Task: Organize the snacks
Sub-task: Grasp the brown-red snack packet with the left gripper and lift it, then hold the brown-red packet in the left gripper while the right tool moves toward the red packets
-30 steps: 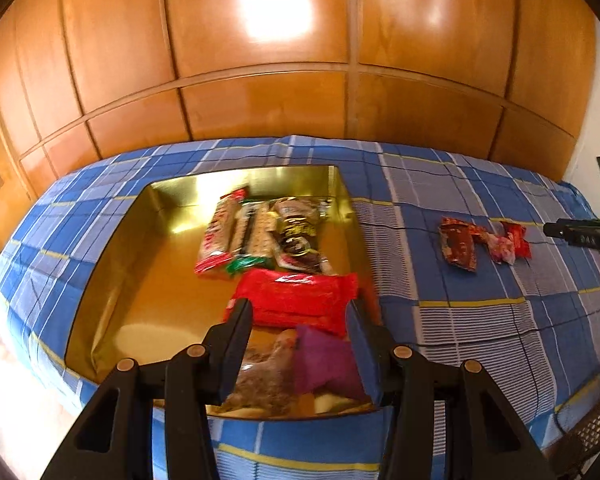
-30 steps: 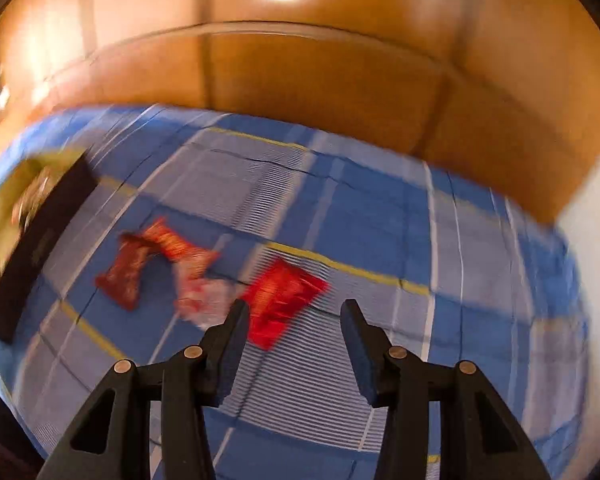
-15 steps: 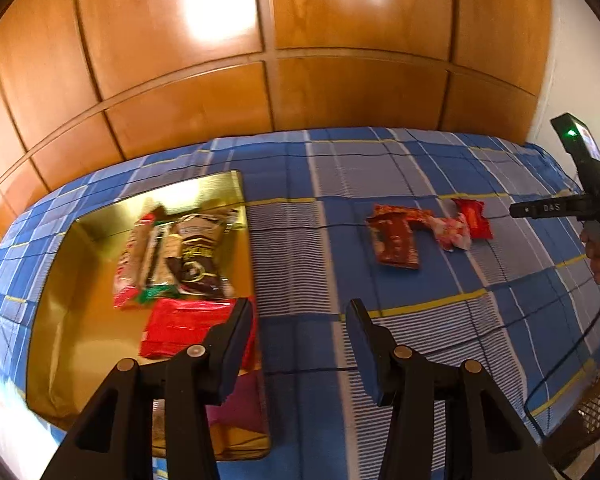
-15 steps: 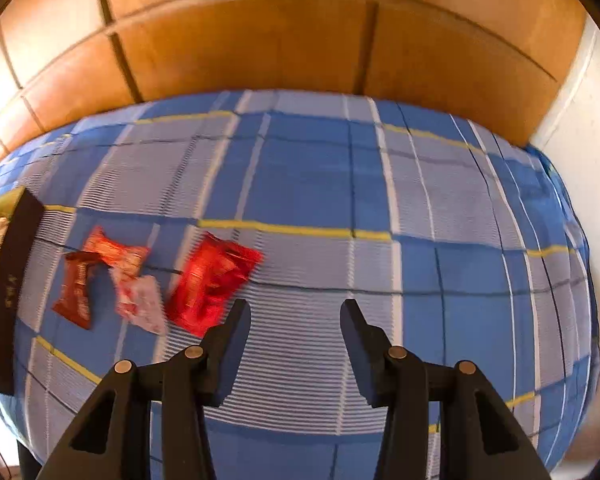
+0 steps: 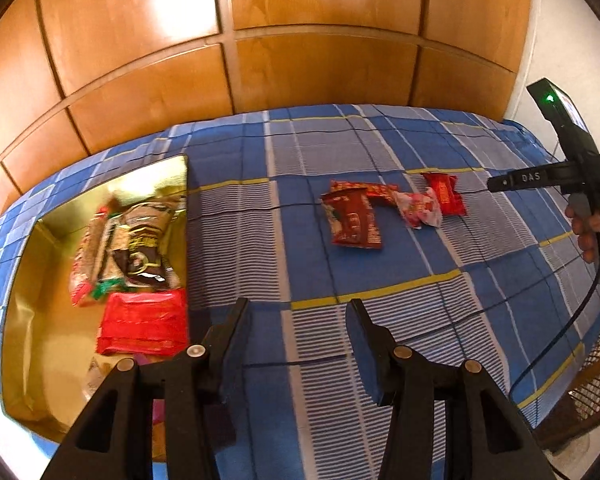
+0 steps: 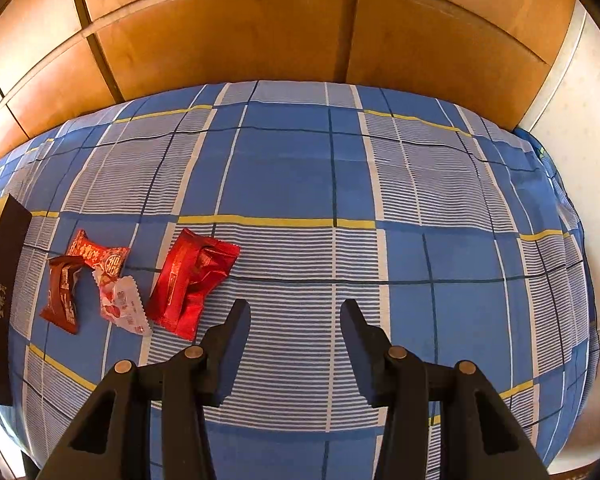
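Left wrist view: our gold tray [image 5: 40, 320] on the left part of the checked bedspread [image 5: 380, 264] already holds several packets, including a red one [image 5: 142, 322]. Four remain out mid-bedspread: dark red packet [image 5: 354, 220], patterned red packet [image 5: 374, 191], pink-white packet [image 5: 420, 210], bright red packet [image 6: 190, 282]. Our left gripper [image 5: 296, 326] and right gripper [image 6: 294, 326] are both partly open and empty.
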